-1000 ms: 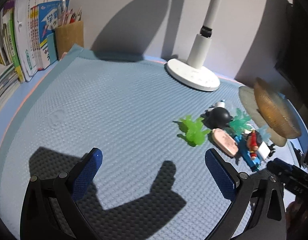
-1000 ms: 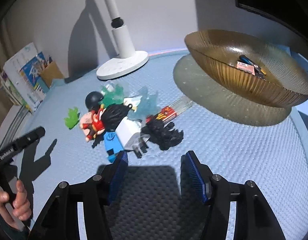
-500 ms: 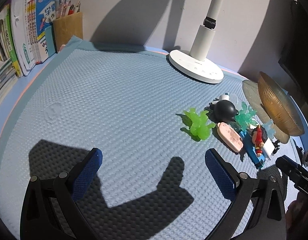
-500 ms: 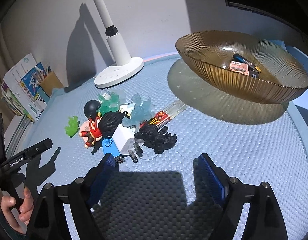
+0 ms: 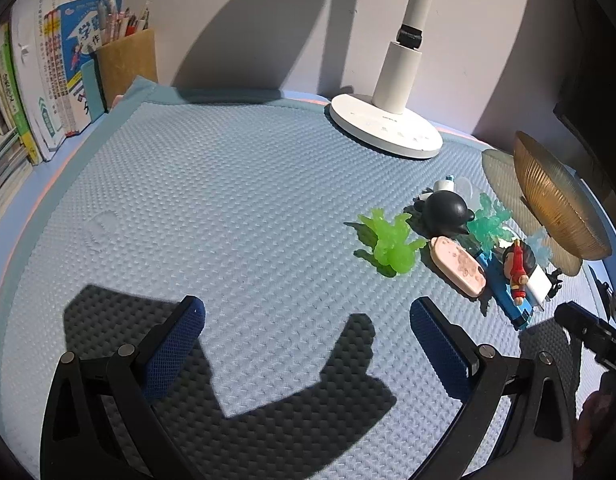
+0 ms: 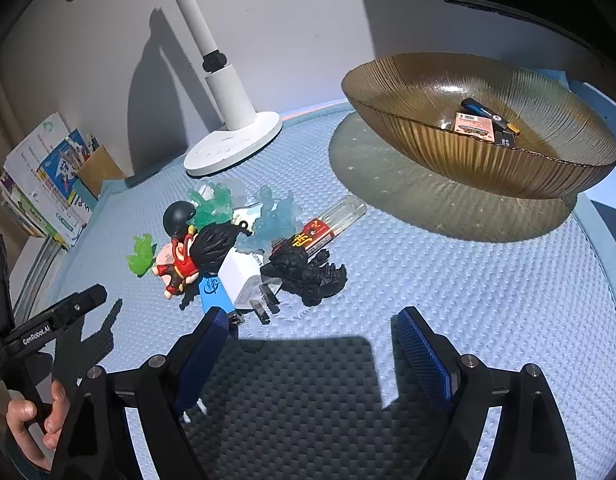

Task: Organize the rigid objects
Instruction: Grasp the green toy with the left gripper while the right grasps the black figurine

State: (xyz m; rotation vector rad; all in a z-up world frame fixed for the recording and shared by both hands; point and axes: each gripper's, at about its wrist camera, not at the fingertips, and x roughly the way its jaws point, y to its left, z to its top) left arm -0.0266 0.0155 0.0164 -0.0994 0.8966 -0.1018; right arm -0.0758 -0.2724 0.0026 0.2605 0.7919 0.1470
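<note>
Both grippers hover low over the blue dimpled mat (image 6: 448, 280) with nothing between their pads. The right gripper (image 6: 308, 344) has its jaws spread wide, and its left pad sits just beside the blue end of the pile of small toys (image 6: 244, 248), apart from it as far as I can tell. The left gripper (image 5: 308, 332) is equally spread, over bare mat, with the pile off to its right.

The pile lies near the middle of the mat, in front of the white lamp base (image 6: 234, 144). In it are a black spiky figure (image 6: 308, 270), a white plug adapter (image 6: 244, 280) with its prongs toward the right gripper, a red-dressed doll (image 6: 180, 264), a black round-headed figure (image 6: 179, 218), teal and pale-blue translucent figures, and a clear tube with a red label (image 6: 328, 226). A green translucent figure (image 5: 392, 240) sits at the pile's left edge, with a pink oblong piece (image 5: 458, 264) just beside it.

The amber ribbed bowl (image 6: 428, 92) stands toward the mat's far right corner, holding a small orange-labelled box (image 6: 472, 124) and a dark stick-shaped item. Books (image 5: 48, 80) and a pencil holder (image 5: 128, 60) line the far left corner
</note>
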